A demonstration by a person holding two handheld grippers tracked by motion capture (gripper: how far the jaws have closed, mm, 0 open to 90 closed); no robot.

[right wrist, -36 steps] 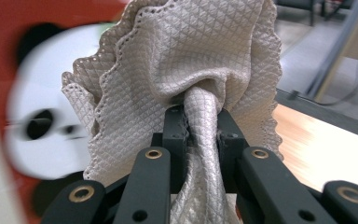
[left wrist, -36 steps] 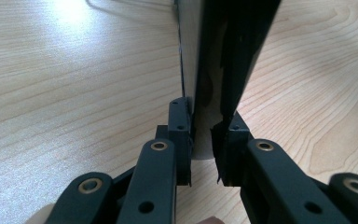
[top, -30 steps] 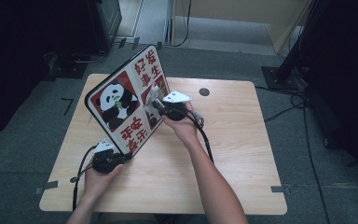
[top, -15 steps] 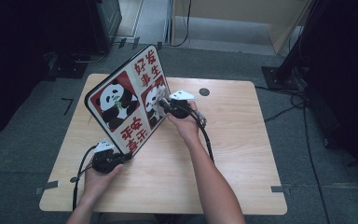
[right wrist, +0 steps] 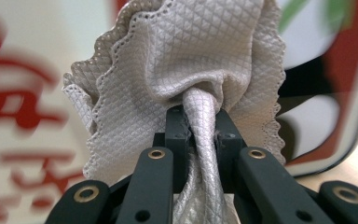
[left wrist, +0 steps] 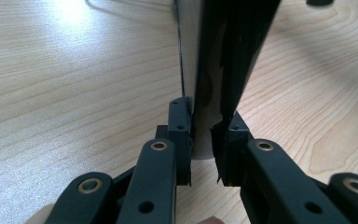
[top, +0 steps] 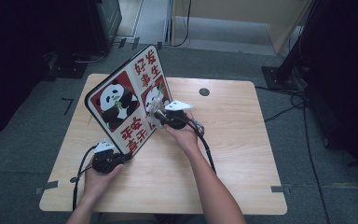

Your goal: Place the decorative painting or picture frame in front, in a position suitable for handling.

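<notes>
My left gripper (top: 116, 157) clamps the tray (top: 121, 105) at its 6 o'clock corner, while my right gripper (top: 157, 116) pinches a cloth (right wrist: 186, 70) against its face.

Dim surroundings, blurred close backgrounds

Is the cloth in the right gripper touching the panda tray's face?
Cannot tell. The right gripper view shows the cloth bunched before the tray, but no plain contact or gap.

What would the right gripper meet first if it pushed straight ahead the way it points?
Probably the panda tray: the right gripper, shut on a grey cloth, points at its printed face close behind.
</notes>
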